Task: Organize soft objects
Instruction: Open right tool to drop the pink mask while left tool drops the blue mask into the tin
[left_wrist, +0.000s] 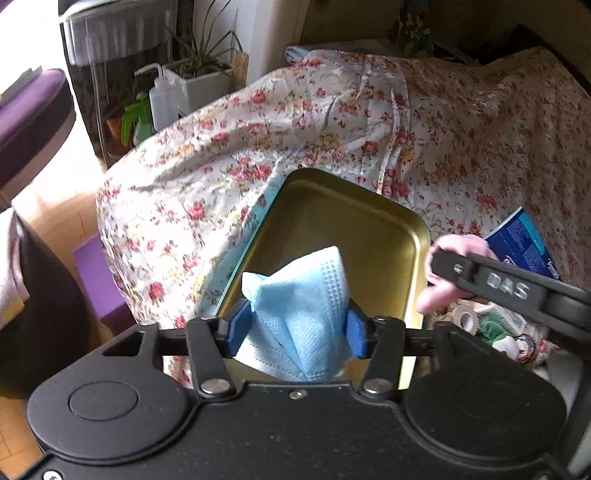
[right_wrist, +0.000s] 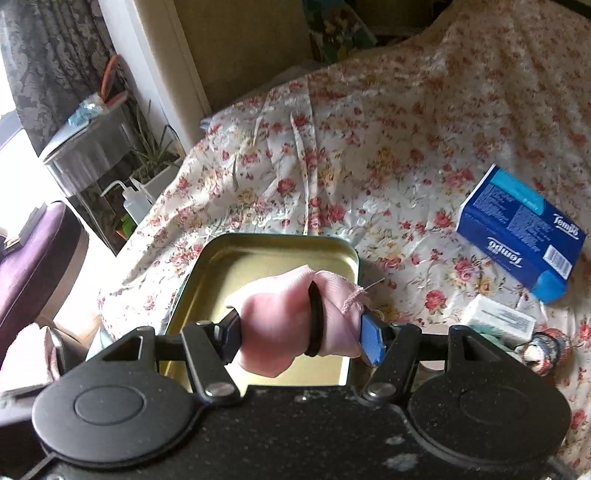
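An open gold-lined metal tin (left_wrist: 373, 221) lies on a floral cloth; it also shows in the right wrist view (right_wrist: 221, 258). My left gripper (left_wrist: 295, 325) is shut on a folded light-blue face mask (left_wrist: 303, 295) and holds it over the tin's near part. My right gripper (right_wrist: 301, 332) is shut on a rolled pink cloth bundle (right_wrist: 280, 317) bound by a black elastic band (right_wrist: 316, 317), held over the tin. In the left wrist view the right gripper's finger (left_wrist: 498, 280) and the pink bundle (left_wrist: 454, 247) appear at the tin's right rim.
A blue Tempo tissue box (right_wrist: 524, 229) lies right of the tin, with a small white packet (right_wrist: 498, 317) and a patterned tape roll (right_wrist: 546, 347) nearer. A tape roll (left_wrist: 465, 315) and green fabric (left_wrist: 495, 325) lie right. Plants, a squeeze bottle (left_wrist: 162, 96) and a purple seat (left_wrist: 29, 118) stand left.
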